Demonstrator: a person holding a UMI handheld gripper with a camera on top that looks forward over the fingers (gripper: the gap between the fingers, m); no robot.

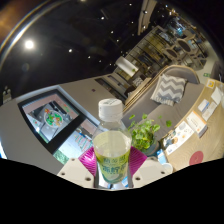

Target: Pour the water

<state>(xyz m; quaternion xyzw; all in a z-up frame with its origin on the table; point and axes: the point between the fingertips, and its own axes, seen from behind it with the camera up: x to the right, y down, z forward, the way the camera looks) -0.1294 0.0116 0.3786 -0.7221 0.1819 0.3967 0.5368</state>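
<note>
Two pink-padded fingers of the handheld gripper (112, 170) pressing in on a clear plastic bottle with a white cap and yellow-green label (111, 145) — holding it upright between them, small green leafy plant (146, 132) sitting just beyond, grey tabletop (85, 95) stretching behind.

My gripper (111, 167) holds a clear bottle (111, 140) upright between its pink pads (89, 158), both fingers pressing its sides. The bottle has a white cap (110, 108) and a yellow-green label. Beyond it lies a grey table (100, 92) with what appears to be a small green plant (146, 133) just beside the bottle.
</note>
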